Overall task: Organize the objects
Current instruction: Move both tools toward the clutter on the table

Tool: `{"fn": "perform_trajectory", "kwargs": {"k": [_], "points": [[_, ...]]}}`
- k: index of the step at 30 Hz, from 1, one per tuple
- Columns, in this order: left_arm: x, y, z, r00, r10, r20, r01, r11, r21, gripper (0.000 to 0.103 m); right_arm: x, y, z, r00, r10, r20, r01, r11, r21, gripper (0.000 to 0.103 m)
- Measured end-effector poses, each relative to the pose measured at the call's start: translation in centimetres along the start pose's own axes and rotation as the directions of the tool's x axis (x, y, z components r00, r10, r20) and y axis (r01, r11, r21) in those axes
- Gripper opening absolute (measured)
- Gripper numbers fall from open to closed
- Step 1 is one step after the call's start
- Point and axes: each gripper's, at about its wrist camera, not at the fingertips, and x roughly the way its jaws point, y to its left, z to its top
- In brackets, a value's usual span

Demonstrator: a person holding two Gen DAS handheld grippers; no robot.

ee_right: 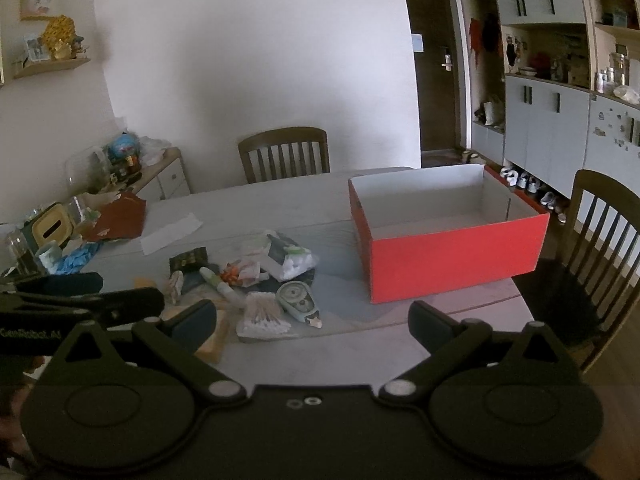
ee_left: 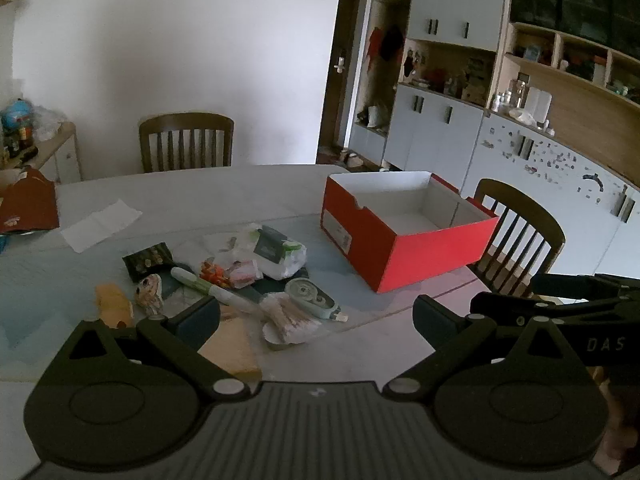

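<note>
Nearest to my cameras are my two tools. My left gripper (ee_left: 316, 316) has its jaws spread wide with nothing between them, and it hangs above the near edge of the table (ee_left: 240, 188). My right gripper (ee_right: 312, 320) is the same, jaws wide apart and empty, above the table near its front edge. In the left view the right gripper shows as a dark arm at the right edge.

Just past the left finger (ee_left: 198, 322) of my left gripper lies a flat yellow-beige pad (ee_left: 232, 344), partly hidden by it. Behind it is the pile of small things I must organize. There is a packet of cotton swabs (ee_left: 290, 318), and just beside it a small green case (ee_left: 314, 298) with round marks. A white and green tube (ee_left: 212, 288) lies slanted across the middle of the pile. A white plastic pack (ee_left: 276, 250) sits at the back of the pile, a dark patterned pouch (ee_left: 146, 260) at its left, and a small orange soft thing (ee_left: 114, 304) at the near left.

The red box (ee_left: 404, 236), open and white inside, stands to the right of the pile, well apart from it, near the table's right edge. I see nothing in it. A white paper sheet (ee_left: 100, 224) lies further back at the left. Two wooden chairs stand at the table, one at the far side (ee_left: 186, 142) and one at the right (ee_left: 516, 236).
</note>
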Motion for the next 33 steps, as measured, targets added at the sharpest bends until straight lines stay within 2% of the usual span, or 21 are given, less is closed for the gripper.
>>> {"fn": "perform_trajectory", "kwargs": {"k": [2, 3, 14, 19, 25, 29, 33], "points": [[0.1, 0.3, 0.1, 1.000, 0.002, 0.000, -0.002, 1.000, -0.002, 0.103, 0.2, 0.3, 0.0, 1.000, 0.005, 0.000, -0.005, 1.000, -0.006, 0.102], [0.2, 0.4, 0.1, 0.998, 0.061, 0.007, -0.061, 0.997, -0.039, 0.103, 0.4, 0.4, 0.1, 1.000, 0.014, -0.001, -0.014, 1.000, -0.011, 0.102], [2.3, 3.1, 0.5, 0.998, 0.055, -0.021, -0.056, 0.997, -0.061, 0.103, 3.1, 2.0, 0.8, 0.999, 0.010, -0.041, -0.011, 0.999, -0.031, 0.102], [3.7, 5.1, 0.5, 0.995, 0.083, -0.047, -0.087, 0.993, -0.079, 0.103, 5.7, 2.4, 0.7, 0.996, -0.015, -0.083, 0.013, 1.000, -0.024, 0.102], [6.0, 9.4, 0.1, 0.978, 0.185, -0.094, -0.195, 0.975, -0.106, 0.102, 8.9, 2.8, 0.5, 0.989, -0.043, -0.140, 0.040, 0.999, -0.025, 0.101], [7.5, 12.5, -0.2, 0.960, 0.254, -0.113, -0.266, 0.958, -0.105, 0.102, 11.3, 3.3, 0.4, 0.983, -0.072, -0.168, 0.063, 0.997, -0.054, 0.101], [9.1, 15.8, -0.4, 0.937, 0.319, -0.142, -0.335, 0.936, -0.110, 0.102, 14.0, 3.7, 0.4, 0.974, -0.066, -0.215, 0.058, 0.997, -0.042, 0.099]]}}
